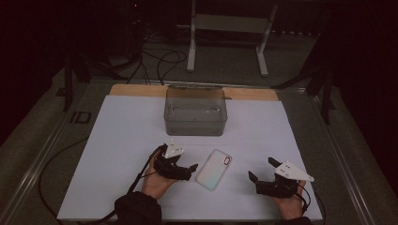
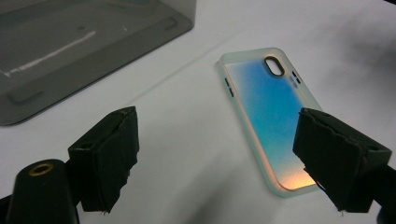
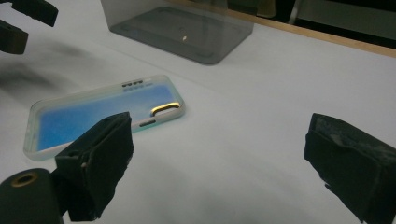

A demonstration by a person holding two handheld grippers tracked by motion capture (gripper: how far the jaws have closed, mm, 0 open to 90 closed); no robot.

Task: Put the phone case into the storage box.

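Note:
A translucent phone case (image 1: 214,168) with a blue-to-orange sheen lies flat on the white table cover, camera cut-out at its far end. My left gripper (image 1: 178,158) sits just left of it, open, with bare table between its jaws. In the left gripper view the case (image 2: 266,116) lies ahead to the right, its near end behind the right-hand jaw of the left gripper (image 2: 215,154). My right gripper (image 1: 262,168) stands open right of the case, holding nothing. In the right gripper view the case (image 3: 84,116) lies beyond the left-hand jaw of the right gripper (image 3: 224,154).
A smoky clear plastic box (image 1: 195,112) stands at the middle back of the white cover (image 1: 117,154); it looks empty (image 2: 70,46). A wooden strip (image 1: 136,90) runs along the far edge. Cables and a white stand (image 1: 225,28) lie on the floor behind.

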